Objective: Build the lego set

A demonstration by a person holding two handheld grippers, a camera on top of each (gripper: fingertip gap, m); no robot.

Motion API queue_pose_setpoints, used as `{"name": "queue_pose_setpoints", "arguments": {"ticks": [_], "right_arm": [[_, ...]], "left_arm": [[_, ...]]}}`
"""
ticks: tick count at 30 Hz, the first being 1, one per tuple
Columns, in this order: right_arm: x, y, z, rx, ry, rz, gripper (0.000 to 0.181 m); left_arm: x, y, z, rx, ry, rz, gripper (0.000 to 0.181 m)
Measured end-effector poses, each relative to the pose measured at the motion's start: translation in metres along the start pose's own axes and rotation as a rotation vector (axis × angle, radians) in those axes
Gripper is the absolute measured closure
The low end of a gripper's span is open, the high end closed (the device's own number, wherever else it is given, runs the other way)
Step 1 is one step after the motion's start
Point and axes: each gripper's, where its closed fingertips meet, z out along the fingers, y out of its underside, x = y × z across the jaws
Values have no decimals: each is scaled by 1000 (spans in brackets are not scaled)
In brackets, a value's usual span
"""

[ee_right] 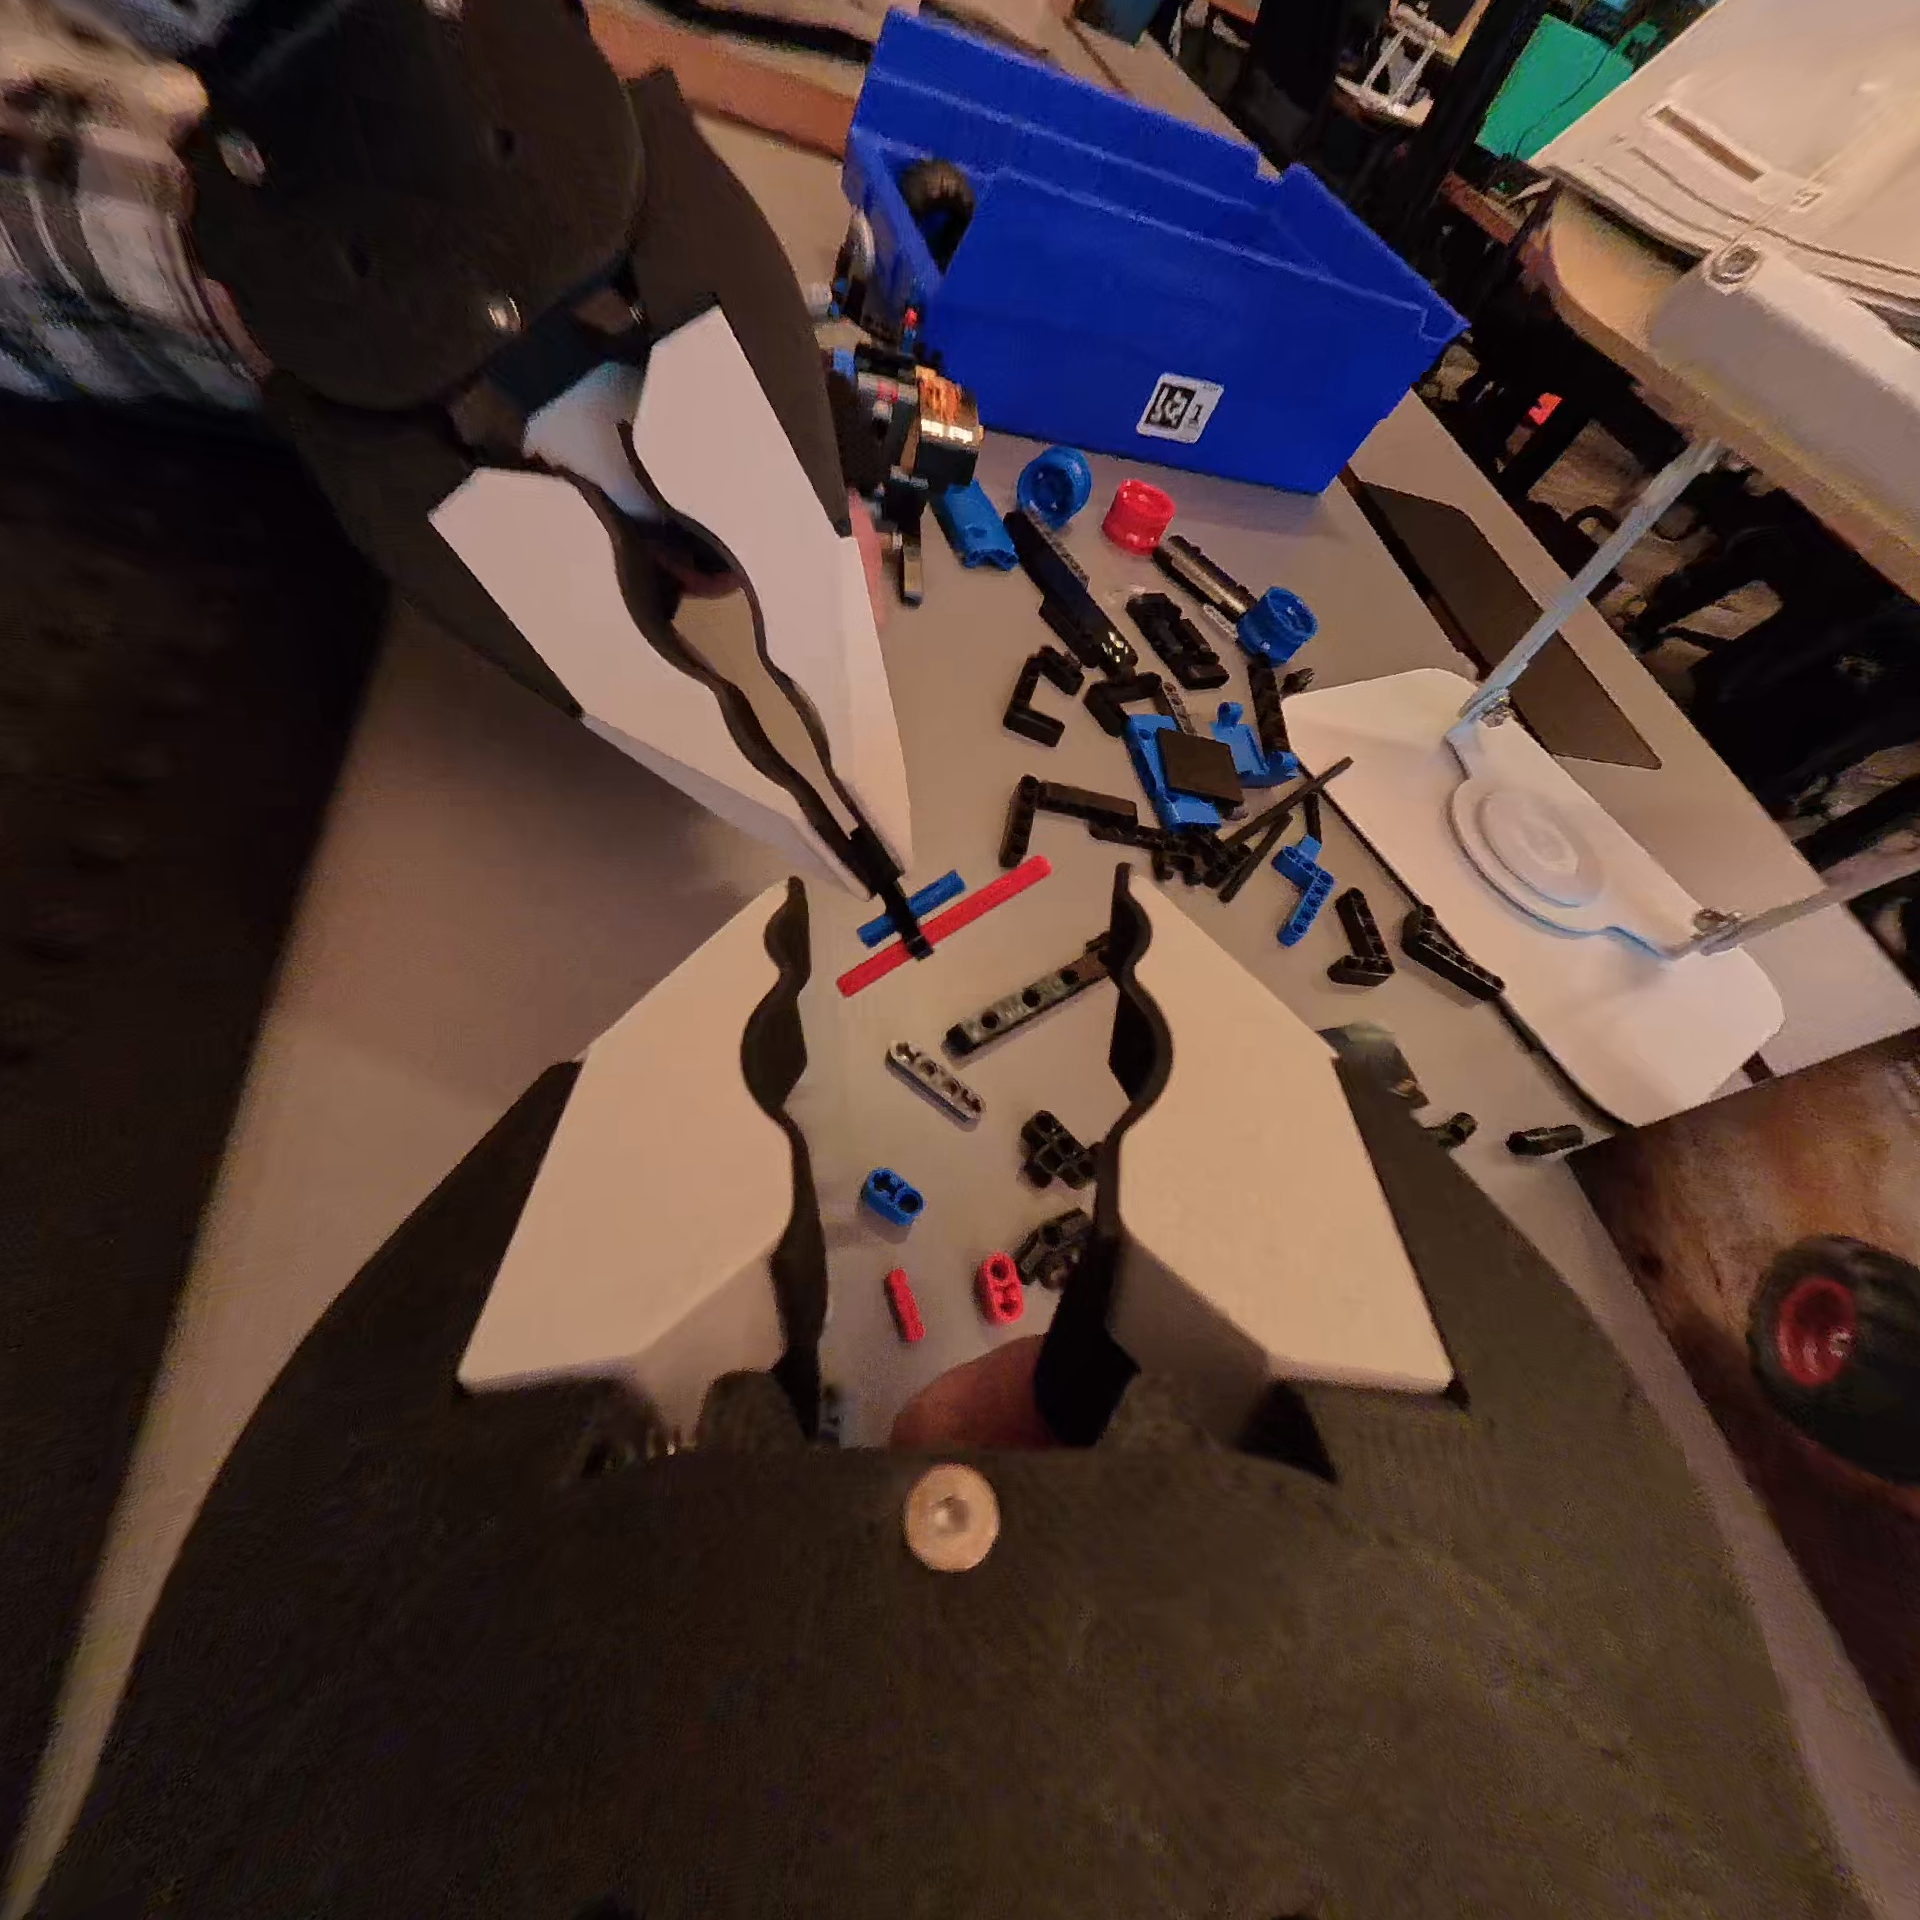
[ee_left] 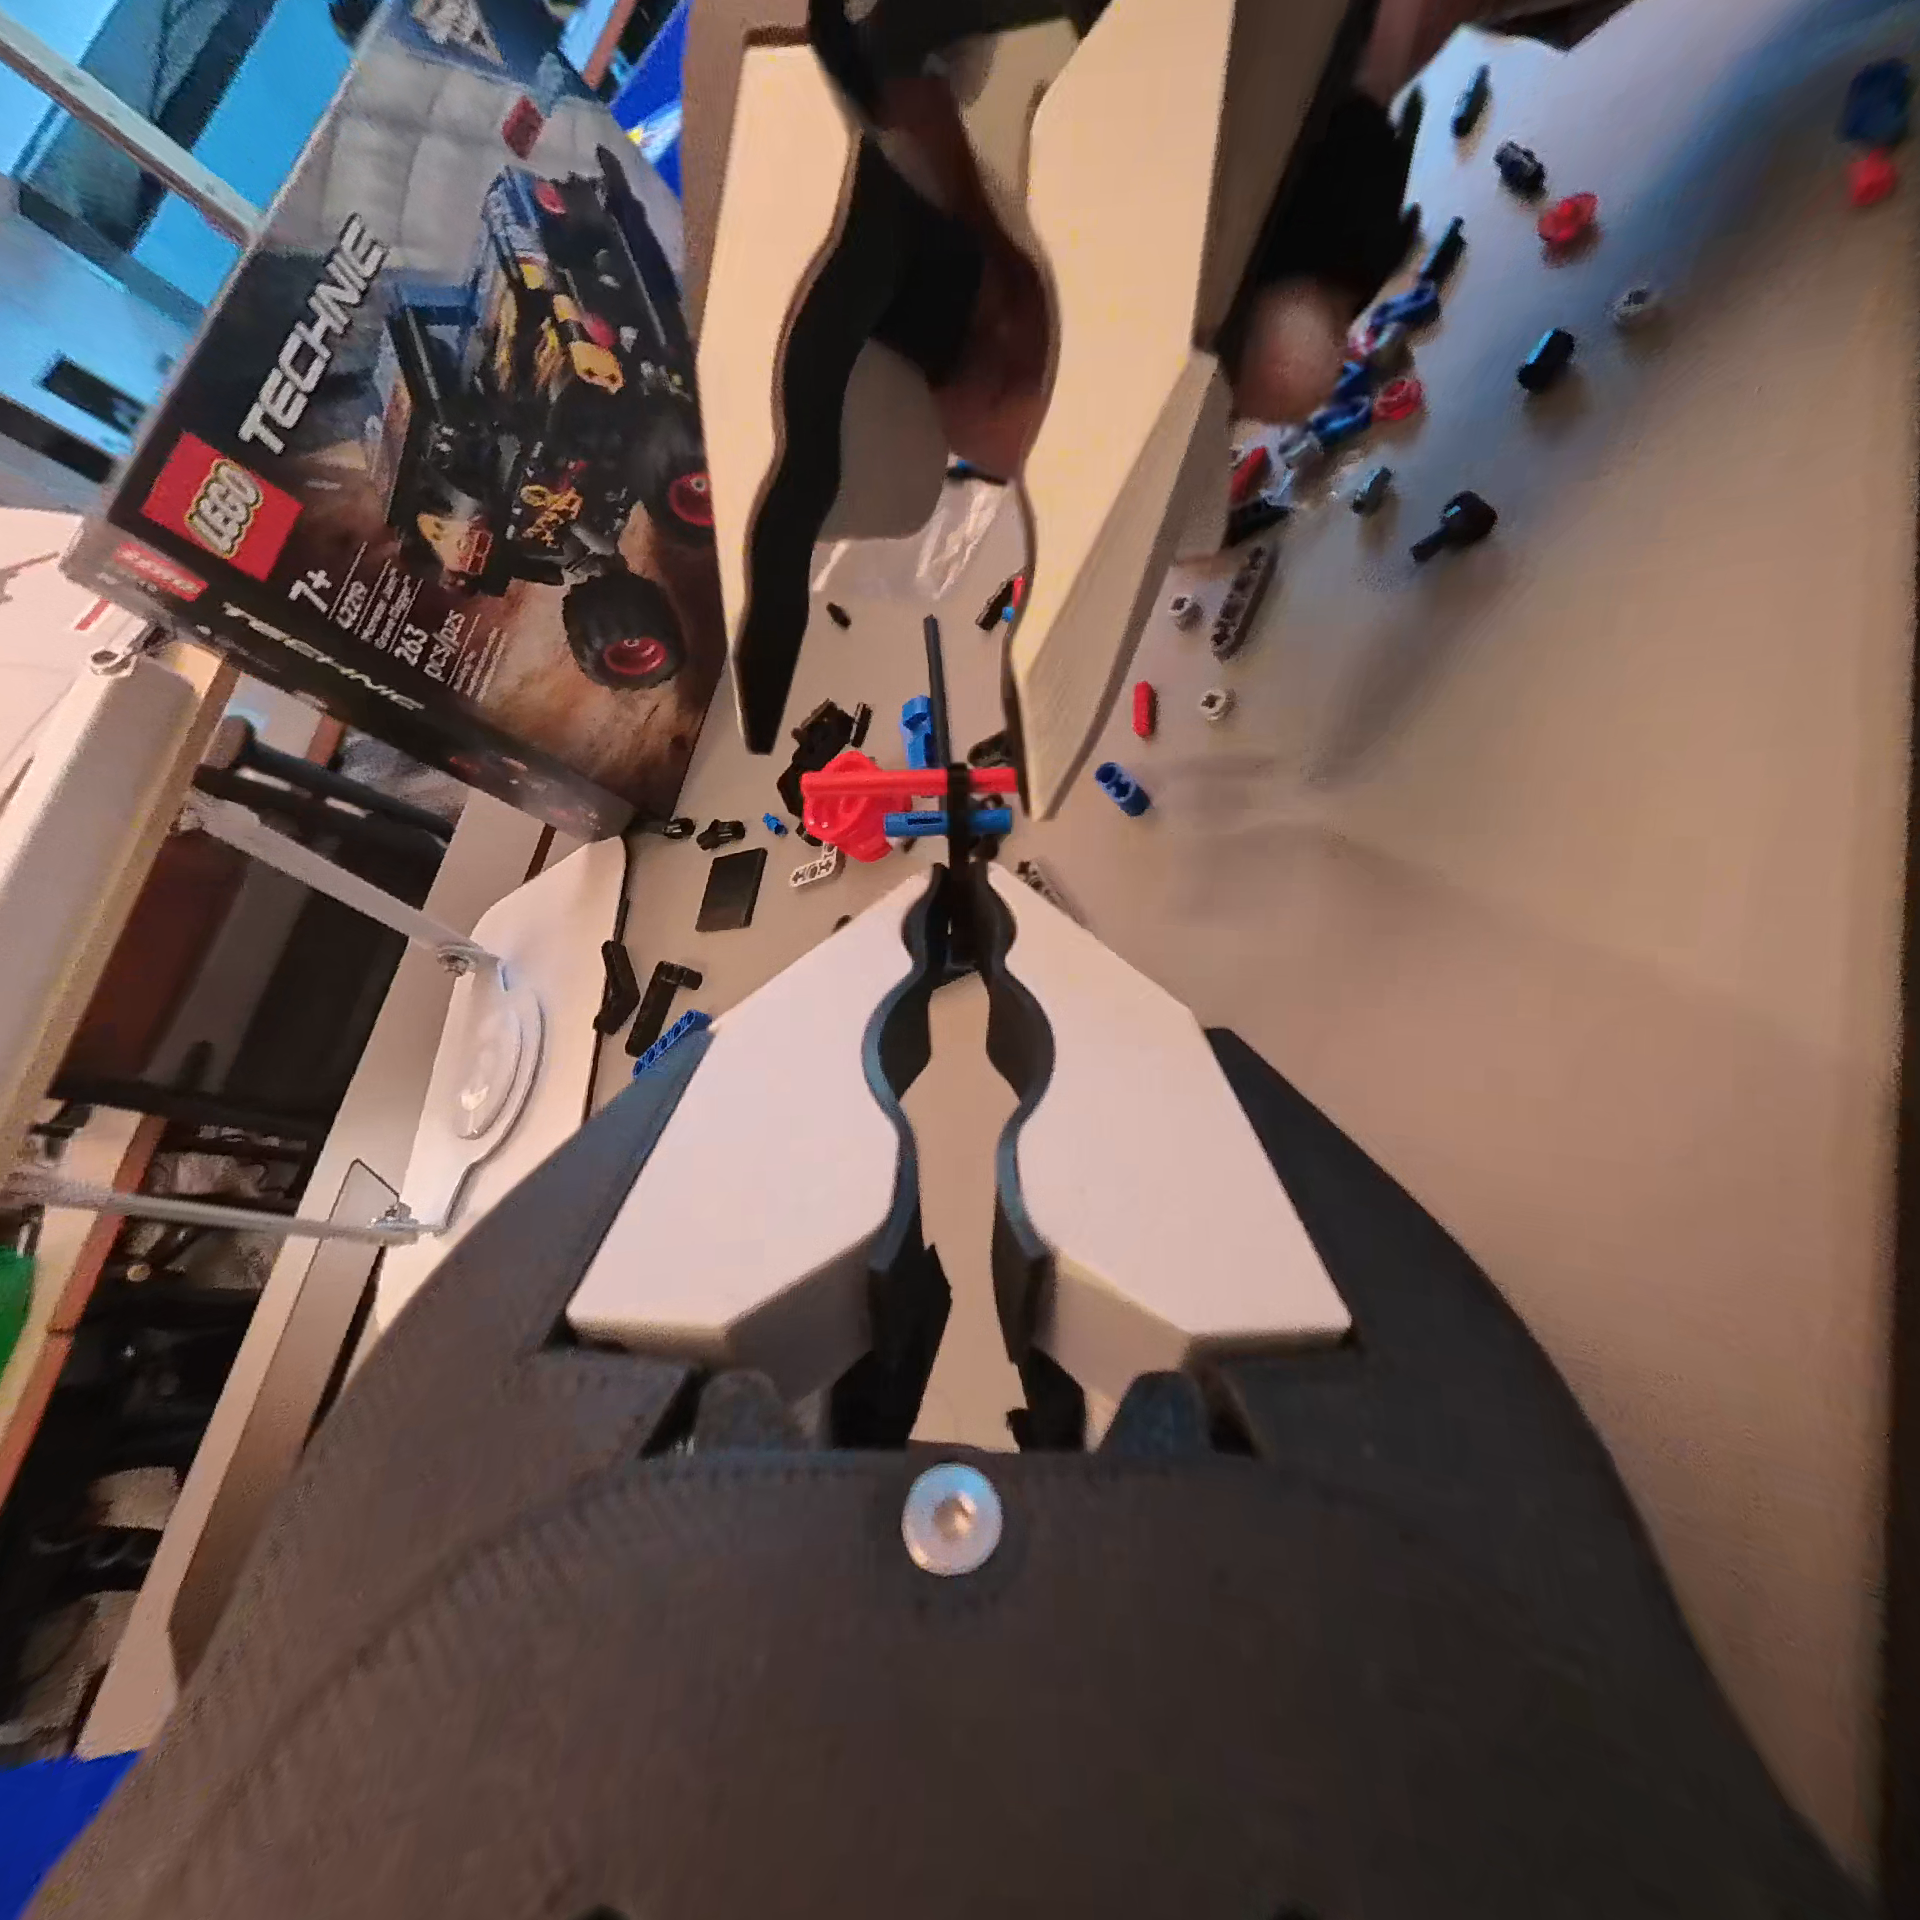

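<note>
My left gripper (ee_left: 956, 906) is shut on a thin black piece (ee_left: 954, 831) that stands out past its fingertips. A red axle (ee_left: 940, 781) and a blue pin (ee_left: 945, 823) cross that piece. A red connector (ee_left: 847, 808) shows at the axle's left end; I cannot tell whether it is attached. In the right wrist view the left gripper (ee_right: 883, 873) holds this small assembly (ee_right: 940, 925) above the grey table (ee_right: 468, 935). My right gripper (ee_right: 961, 902) is open and empty, its jaws wide on either side of the assembly. It also shows in the left wrist view (ee_left: 899, 769).
Loose black, blue and red parts (ee_right: 1143, 748) lie across the table. A partly built model (ee_right: 914, 416) stands by a blue bin (ee_right: 1143, 291). The set's box (ee_left: 416, 468) is on the left. A white base with a clear stand (ee_right: 1538, 883) sits at the right edge. Both grippers' tips are close together, under 4 cm apart. It is some 10 cm from my right tips to the red connector (ee_left: 847, 808).
</note>
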Motion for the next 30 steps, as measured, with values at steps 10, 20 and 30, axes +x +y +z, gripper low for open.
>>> {"name": "queue_pose_setpoints", "arguments": {"ticks": [10, 20, 30], "right_arm": [[-4, 13, 10, -158, 86, -255, 145], [-3, 18, 15, -239, 134, -355, 144], [1, 21, 16, -248, 142, -304, 130]], "left_arm": [[6, 5, 5, -52, 11, 44, 181], [8, 9, 7, -90, 19, 49, 181], [11, 10, 7, -98, 28, 62, 181]]}}
